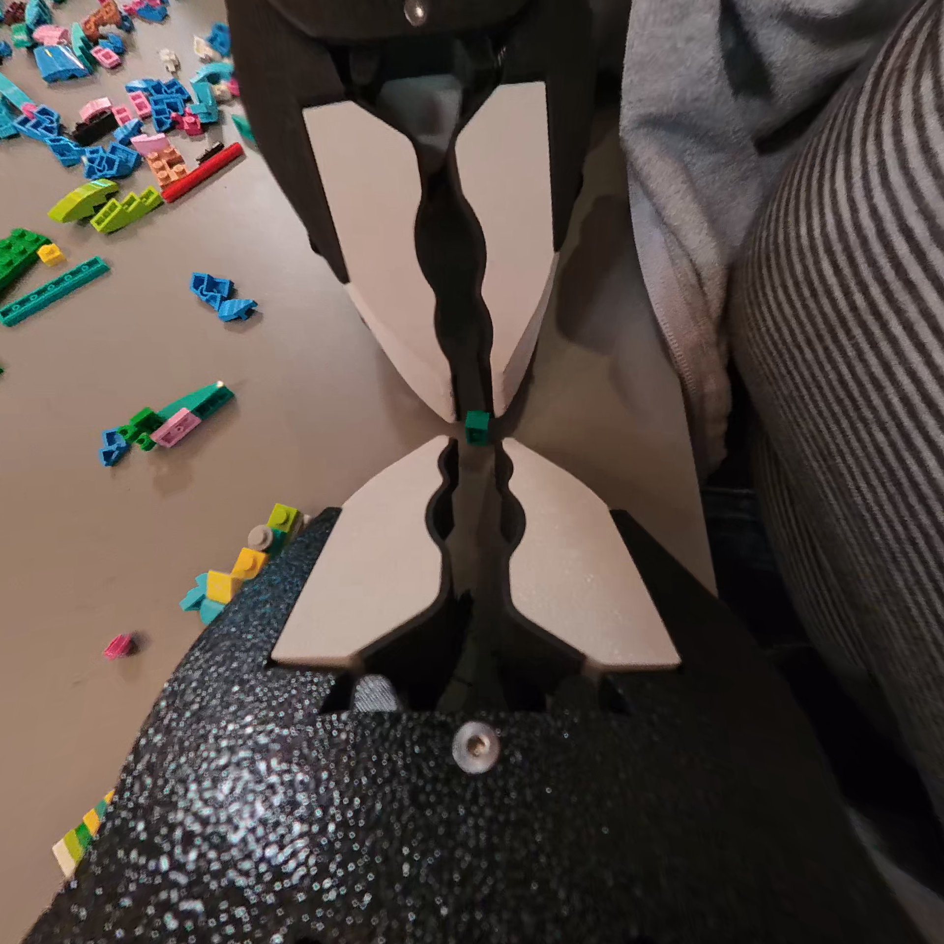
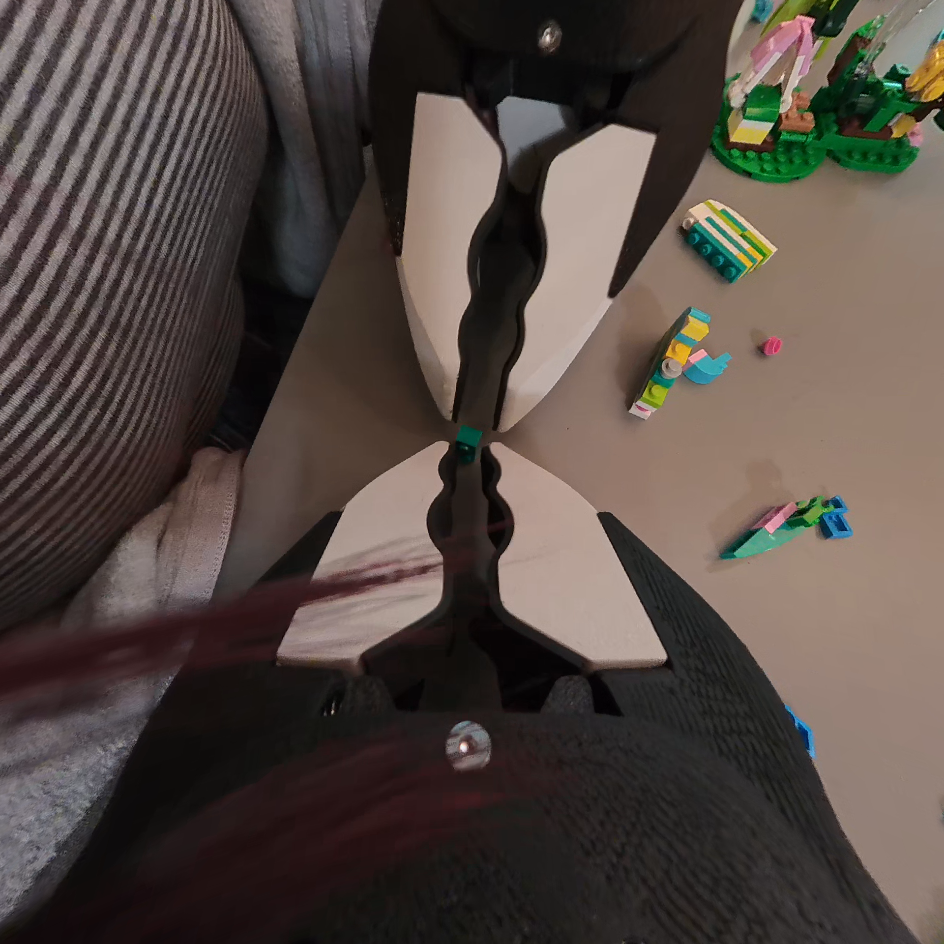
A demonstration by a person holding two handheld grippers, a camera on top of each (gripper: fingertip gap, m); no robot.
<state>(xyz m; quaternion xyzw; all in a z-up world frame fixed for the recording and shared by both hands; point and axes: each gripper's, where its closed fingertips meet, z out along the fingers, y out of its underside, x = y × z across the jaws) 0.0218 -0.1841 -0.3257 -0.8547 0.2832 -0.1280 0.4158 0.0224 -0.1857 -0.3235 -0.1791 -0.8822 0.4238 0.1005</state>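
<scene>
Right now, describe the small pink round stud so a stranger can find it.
On the grey table, find the yellow, teal and lime brick strip. Just right of it, past a light-blue curved brick, the small pink round plastic stud lies alone, touching nothing.

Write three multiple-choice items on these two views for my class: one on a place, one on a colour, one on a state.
1. Where is the small green brick?
A. in the loose pile
B. between the tips of the two grippers
C. on the striped cloth

2. What colour is the round piece lying alone on the table?
A. pink
B. yellow
C. white

3. How is the model on green bases?
A. in loose pieces
B. tipped over
C. built up and standing

Answers:
1 B: the small green brick sits where the left gripper and right gripper meet tip to tip.
2 A: the round piece on the table is pink.
3 C: the model on green bases stands assembled.
</scene>
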